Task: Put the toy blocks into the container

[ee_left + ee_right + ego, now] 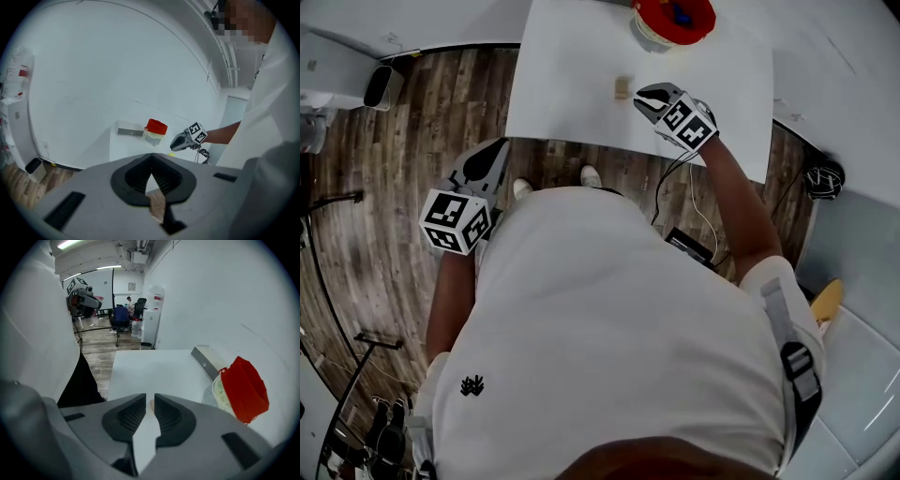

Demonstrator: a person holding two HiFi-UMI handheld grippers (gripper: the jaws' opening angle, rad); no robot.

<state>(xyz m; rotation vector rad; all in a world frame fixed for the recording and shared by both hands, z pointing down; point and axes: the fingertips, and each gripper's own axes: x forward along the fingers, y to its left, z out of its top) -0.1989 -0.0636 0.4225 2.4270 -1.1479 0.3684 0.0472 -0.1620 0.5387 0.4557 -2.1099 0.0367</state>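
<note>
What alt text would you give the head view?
Seen from above, a person in a white shirt holds the right hand-held gripper over a white table, close to a small tan block. A red-topped container sits at the table's far edge; the left hand-held gripper hangs over the wood floor.

- Upper centre of the head view: the white table (572,56) lies mostly bare, leaving wide open room.
- Top edge, right of centre: a red-lidded container (675,17) stands on the table, the one tall obstacle there.
- Just left of the right gripper (641,97): a small block (622,88), with clear table around it.
- Left centre: the left gripper (497,148) hangs over wooden floor (384,159), off the table.
</note>
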